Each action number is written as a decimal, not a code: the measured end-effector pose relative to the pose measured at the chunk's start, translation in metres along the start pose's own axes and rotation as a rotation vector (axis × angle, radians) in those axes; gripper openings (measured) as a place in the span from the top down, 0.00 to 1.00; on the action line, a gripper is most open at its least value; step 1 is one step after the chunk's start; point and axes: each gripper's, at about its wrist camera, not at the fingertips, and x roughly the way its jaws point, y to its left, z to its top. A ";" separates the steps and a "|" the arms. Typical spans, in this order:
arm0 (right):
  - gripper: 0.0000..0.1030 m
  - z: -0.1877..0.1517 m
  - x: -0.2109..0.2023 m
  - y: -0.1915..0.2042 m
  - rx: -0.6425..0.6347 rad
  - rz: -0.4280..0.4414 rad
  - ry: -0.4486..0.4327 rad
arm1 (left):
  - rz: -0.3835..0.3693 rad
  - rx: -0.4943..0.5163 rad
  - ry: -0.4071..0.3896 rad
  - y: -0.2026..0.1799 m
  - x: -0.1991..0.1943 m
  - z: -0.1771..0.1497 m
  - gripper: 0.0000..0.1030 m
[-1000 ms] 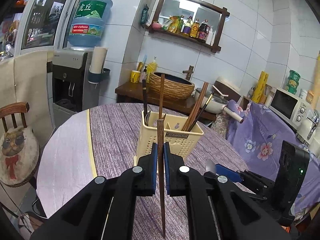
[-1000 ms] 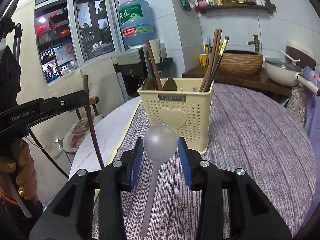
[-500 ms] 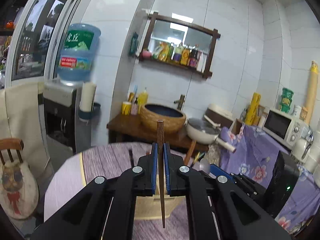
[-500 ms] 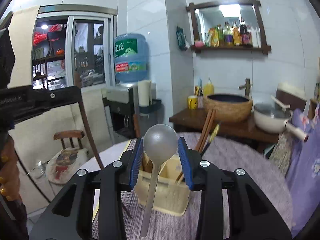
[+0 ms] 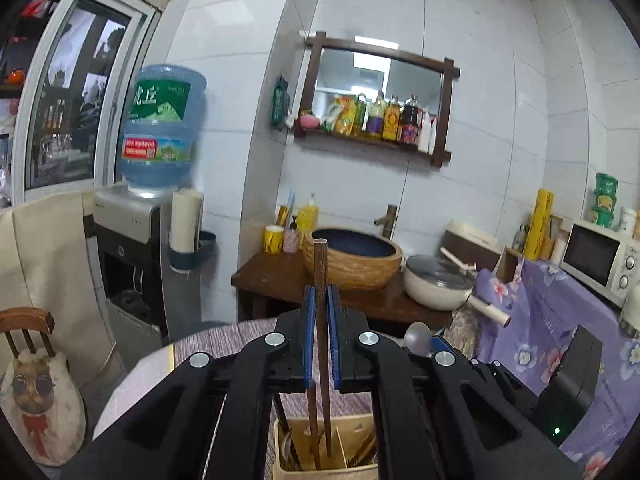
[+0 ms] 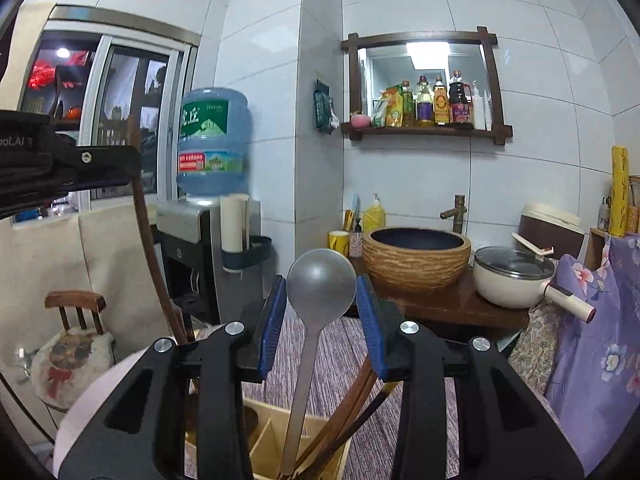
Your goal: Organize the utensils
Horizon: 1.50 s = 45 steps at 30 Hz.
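My left gripper (image 5: pixel 320 312) is shut on a brown wooden chopstick (image 5: pixel 320 264) held upright. Its lower end hangs into the open top of the cream utensil holder (image 5: pixel 356 468) straight below. My right gripper (image 6: pixel 322 312) is shut on a grey spoon (image 6: pixel 322 284), bowl up between the blue pads. The spoon's handle reaches down into the holder (image 6: pixel 264 428), beside brown chopsticks (image 6: pixel 352 408) that stand in it. The left gripper (image 6: pixel 80 160) and its chopstick (image 6: pixel 148 240) show at the left of the right wrist view. In the left wrist view the spoon's bowl (image 5: pixel 418 336) shows at lower right.
The holder stands on a round table with a purple-grey cloth (image 6: pixel 340 356). Behind are a water dispenser (image 5: pixel 132 248), a wooden side table (image 6: pixel 452 312) with a woven basin and a cream pot, a chair with a cat cushion (image 5: pixel 36 396), and a microwave (image 5: pixel 596 256).
Both grippers have risen and moved forward over the holder, which has slid from ahead to the bottom of both views. The chopstick and spoon stay gripped.
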 end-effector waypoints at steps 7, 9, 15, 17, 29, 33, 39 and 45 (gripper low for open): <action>0.64 -0.036 -0.011 0.006 -0.032 -0.023 -0.001 | -0.011 0.016 0.063 0.001 0.008 -0.033 0.93; 0.64 -0.043 -0.013 0.006 -0.035 -0.021 0.009 | -0.004 0.019 0.076 0.001 0.010 -0.042 0.93; 0.64 -0.061 -0.014 0.004 -0.029 -0.011 0.043 | 0.009 0.033 0.123 0.002 0.020 -0.064 0.93; 0.64 -0.066 -0.014 0.002 -0.028 -0.011 0.051 | 0.007 0.029 0.140 0.003 0.022 -0.069 0.93; 0.50 -0.078 -0.023 -0.008 0.012 -0.002 0.068 | -0.001 0.045 0.156 0.005 0.016 -0.079 0.84; 0.38 -0.076 -0.040 -0.018 0.058 0.005 0.068 | -0.006 0.018 0.120 0.011 -0.005 -0.081 0.45; 0.22 -0.084 -0.078 -0.037 0.114 0.018 0.105 | 0.023 0.003 0.080 0.025 -0.043 -0.098 0.09; 0.14 -0.121 -0.116 -0.045 0.151 0.064 0.234 | 0.041 -0.026 0.129 0.040 -0.075 -0.141 0.05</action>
